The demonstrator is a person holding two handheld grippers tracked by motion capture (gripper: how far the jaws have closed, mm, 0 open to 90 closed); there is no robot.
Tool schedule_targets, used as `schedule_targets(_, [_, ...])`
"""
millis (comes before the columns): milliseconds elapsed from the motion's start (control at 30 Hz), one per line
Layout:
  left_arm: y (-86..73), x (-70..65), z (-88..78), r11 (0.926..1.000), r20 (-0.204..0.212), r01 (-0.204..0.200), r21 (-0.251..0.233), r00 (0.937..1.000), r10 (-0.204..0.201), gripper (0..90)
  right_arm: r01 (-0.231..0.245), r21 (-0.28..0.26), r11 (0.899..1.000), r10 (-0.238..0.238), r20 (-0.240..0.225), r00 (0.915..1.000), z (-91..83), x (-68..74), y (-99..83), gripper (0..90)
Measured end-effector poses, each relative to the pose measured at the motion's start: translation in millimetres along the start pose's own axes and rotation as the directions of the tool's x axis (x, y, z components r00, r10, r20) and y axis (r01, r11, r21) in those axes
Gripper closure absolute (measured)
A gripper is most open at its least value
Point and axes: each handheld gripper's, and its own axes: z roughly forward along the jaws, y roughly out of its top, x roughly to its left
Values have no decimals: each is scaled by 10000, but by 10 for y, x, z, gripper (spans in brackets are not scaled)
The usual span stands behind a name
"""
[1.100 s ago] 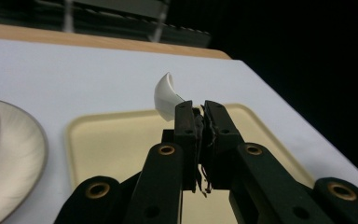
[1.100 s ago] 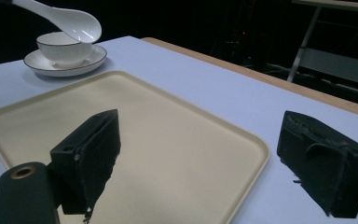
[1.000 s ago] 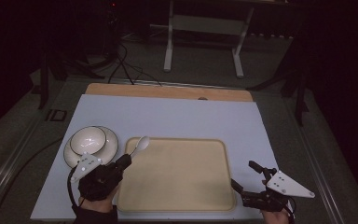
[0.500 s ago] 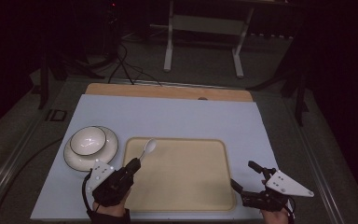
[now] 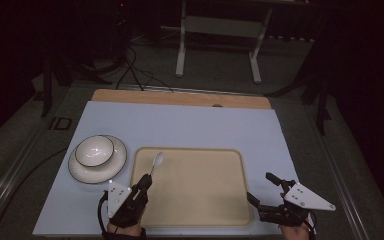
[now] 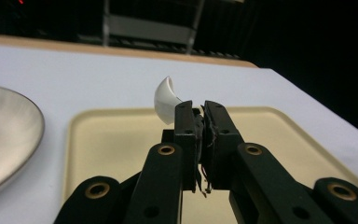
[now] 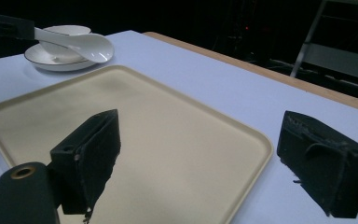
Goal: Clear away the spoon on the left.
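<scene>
My left gripper [image 5: 146, 181] is shut on the handle of a white ceramic spoon [image 5: 156, 161], whose bowl sticks out over the left edge of the beige tray [image 5: 195, 200]. In the left gripper view the spoon [image 6: 166, 99] rises just past the closed jaws, above the tray [image 6: 98, 140]. A white bowl [image 5: 94, 149] sits on a white plate [image 5: 116, 162] left of the tray. At the tray's front right corner my right gripper [image 5: 263, 189] stands open, holding nothing. In the right gripper view its jaws straddle the tray's edge [image 7: 242, 163], with the spoon [image 7: 81, 44] and the plate [image 7: 56, 63] far off.
A light blue mat [image 5: 180, 125] covers the table, with a wooden strip [image 5: 180, 98] along its far edge. Beyond the table stand a metal frame [image 5: 217, 30] and cables [image 5: 130, 70] on the dark floor.
My left gripper has carried the spoon to the right, from beside the plate to over the tray's left edge. The right gripper has stayed put and open.
</scene>
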Motion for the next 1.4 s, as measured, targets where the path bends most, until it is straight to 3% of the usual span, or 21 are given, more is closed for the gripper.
schedule_targets(67, [-37,-17,24,9999,-299,-105,-24,9995,104,856,0,10,10000,0,7,10000,1,1,1,134])
schedule_targets(333, [-191,5,180,9976,-497,51,690,9988,-17,856,26,20,10000,-26,-2,10000,1,2,1,134])
schedule_targets(367, [-216,19,194,9977,-559,274,625,9982,-239,856,32,38,10000,-32,-6,10000,2,3,0,134])
schedule_targets(633, [-349,55,332,9919,-880,640,1093,9946,-545,855,59,-8,10000,-59,17,10000,-12,2,1,134])
schedule_targets(767, [-386,18,334,9917,-1116,488,1194,9931,-354,851,61,-3,10000,-61,5,10000,-12,4,1,134])
schedule_targets(967, [-450,13,355,9784,-1064,750,1927,9928,-551,847,99,-98,9999,-99,25,9999,-24,6,8,134])
schedule_targets(1000, [-459,4,372,9721,-994,699,2239,9939,-486,842,110,-45,9999,-110,-19,9999,-18,8,7,134])
schedule_targets(1033, [-459,4,372,9721,-994,699,2239,9939,-486,838,108,-30,9999,-108,-59,9999,-14,8,6,134])
schedule_targets(1133, [-506,-9,389,9610,-1005,680,2680,9940,-423,826,120,-7,9999,-120,-124,9999,-9,11,6,134])
schedule_targets(1267, [-543,22,429,9440,-966,955,3157,9930,-682,818,190,-37,9998,-191,-179,9997,-23,28,13,134])
schedule_targets(1333, [-544,15,429,9427,-1037,927,3204,9927,-623,816,165,-67,9998,-167,-185,9997,-28,21,12,134])
schedule_targets(1400, [-542,20,434,9365,-1003,986,3365,9926,-685,797,127,-65,9999,-129,-189,9997,-30,14,10,134])
